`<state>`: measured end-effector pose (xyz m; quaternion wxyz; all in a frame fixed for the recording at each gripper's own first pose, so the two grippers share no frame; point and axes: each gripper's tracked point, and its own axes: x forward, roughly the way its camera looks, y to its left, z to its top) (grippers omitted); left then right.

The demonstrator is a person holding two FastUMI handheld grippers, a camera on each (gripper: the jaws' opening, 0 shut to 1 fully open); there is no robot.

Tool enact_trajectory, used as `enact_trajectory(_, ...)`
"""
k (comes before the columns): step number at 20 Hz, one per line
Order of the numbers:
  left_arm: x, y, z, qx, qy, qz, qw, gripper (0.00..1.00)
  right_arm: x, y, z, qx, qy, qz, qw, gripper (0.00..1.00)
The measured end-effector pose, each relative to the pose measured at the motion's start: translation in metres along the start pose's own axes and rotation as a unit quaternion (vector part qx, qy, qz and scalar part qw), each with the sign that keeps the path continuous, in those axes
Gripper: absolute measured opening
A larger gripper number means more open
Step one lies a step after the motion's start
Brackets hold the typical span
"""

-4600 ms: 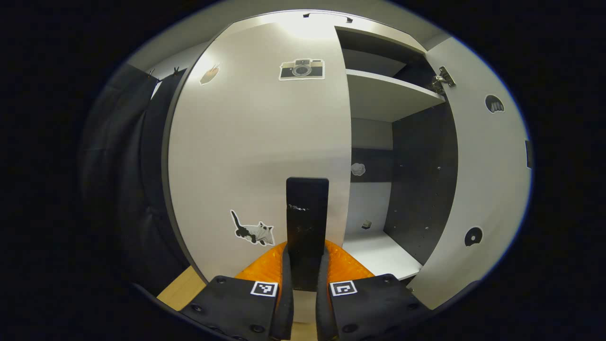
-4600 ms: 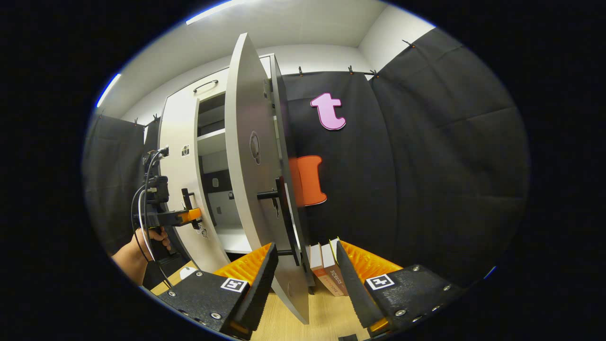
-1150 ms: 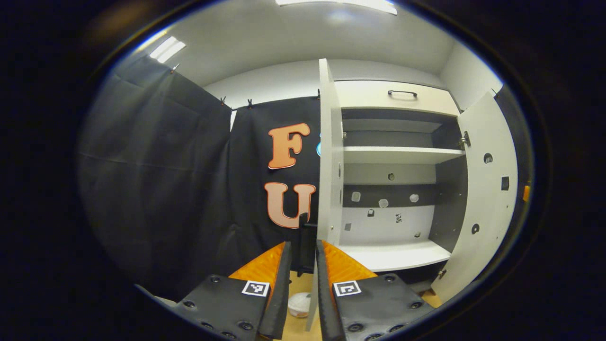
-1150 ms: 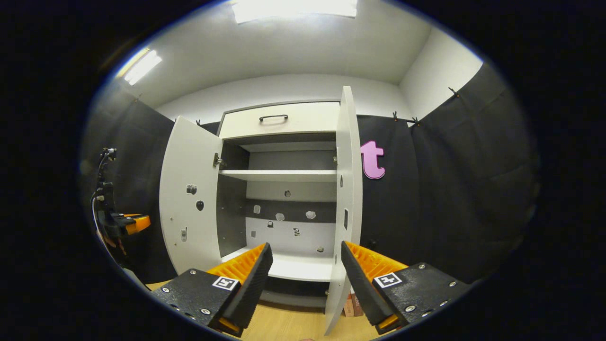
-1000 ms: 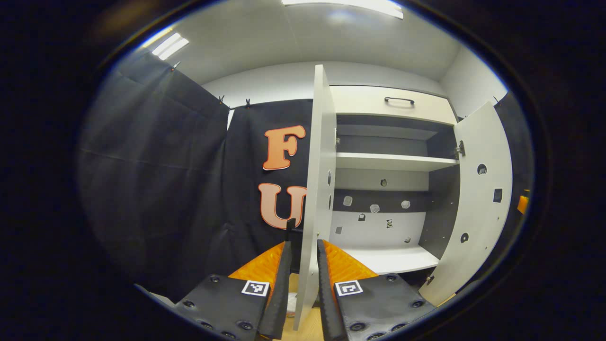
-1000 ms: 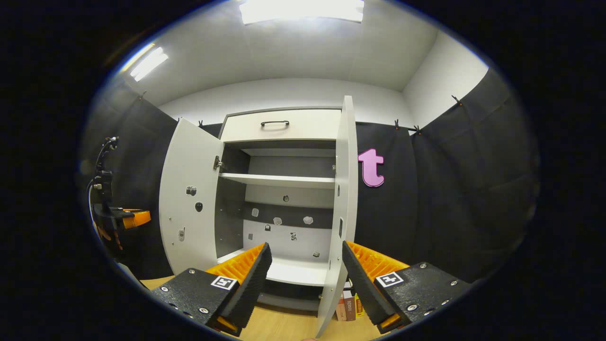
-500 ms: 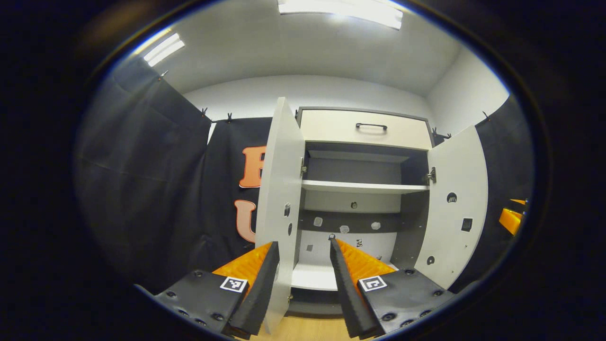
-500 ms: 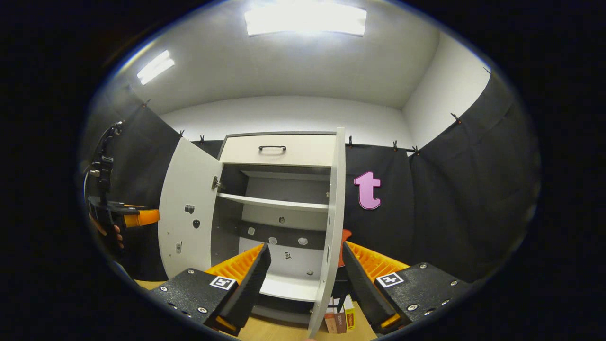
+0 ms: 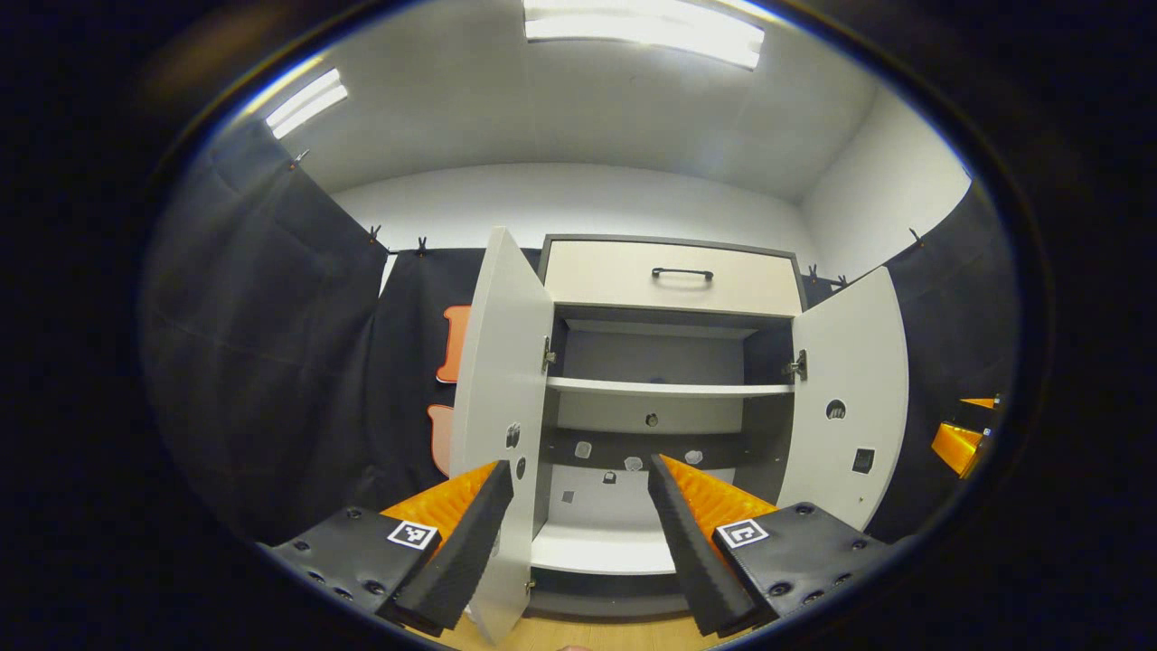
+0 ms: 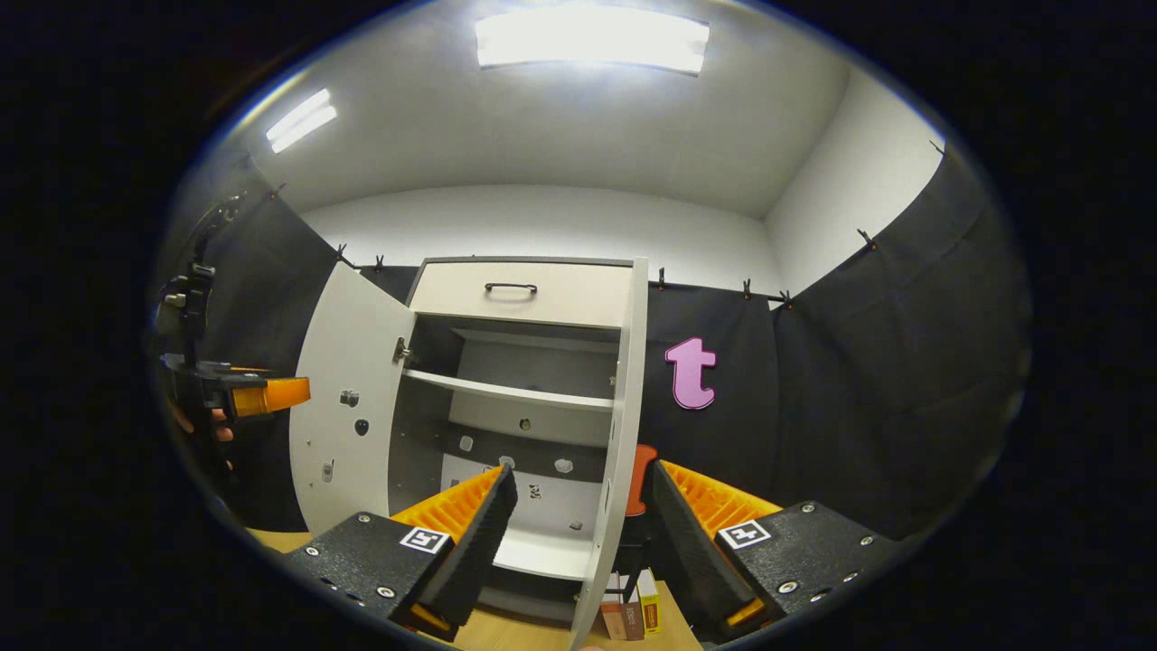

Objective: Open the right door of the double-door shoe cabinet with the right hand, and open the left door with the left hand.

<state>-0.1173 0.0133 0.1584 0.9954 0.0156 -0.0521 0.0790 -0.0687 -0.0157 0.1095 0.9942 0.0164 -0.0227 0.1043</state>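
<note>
Shoe cabinet [image 9: 673, 280] with both doors swung out, seen from in front. In the left gripper view the left door [image 9: 500, 362] stands open at the left of the cabinet and the right door [image 9: 854, 380] at its right, each turned outward on its hinges so that the inner face shows. Between them lie a white shelf [image 9: 669, 389] in the upper part of the opening, a white bottom board [image 9: 601, 547] and a back panel dotted with small stickers; above the opening sits a drawer front with a black handle [image 9: 681, 272]. The left tongs [image 9: 574, 533] are spread wide with nothing between the fingers, one orange-and-black finger [image 9: 456, 533] overlapping the lower edge of the left door in the view and the other lying across the opening; whether either touches the cabinet cannot be told. In the right gripper view the right tongs [image 10: 578, 533] are likewise wide and hold nothing, and the right door [image 10: 615, 434], seen nearly edge-on, rises between the two fingers. The left door [image 10: 348, 407] stands open at the left of that view, and farther left the other gripper shows with a hand [image 10: 194, 425] around its grip. A few books [image 10: 633, 615] stand on the wooden floor [image 10: 533, 633] beside the foot of the right door.
</note>
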Motion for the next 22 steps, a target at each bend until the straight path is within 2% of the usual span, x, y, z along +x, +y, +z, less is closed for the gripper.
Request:
enact_trajectory(9, -0.002, -0.003, 0.004, 0.021, -0.005, -0.006, 1.000, 0.95, 0.011, 0.002, -0.007, 0.008, 0.007, 0.002, 1.000, 0.93)
enact_trajectory(16, -0.002, 0.001, -0.001, 0.023, -0.005, -0.006, 1.000, 0.98, 0.018, 0.015, -0.016, 0.018, 0.015, 0.024, 0.999, 0.93)
enact_trajectory(22, 0.001, 0.001, -0.009, 0.021, 0.003, -0.006, 1.000, 0.96, 0.020, 0.015, -0.019, 0.013, 0.019, 0.023, 0.999, 0.93)
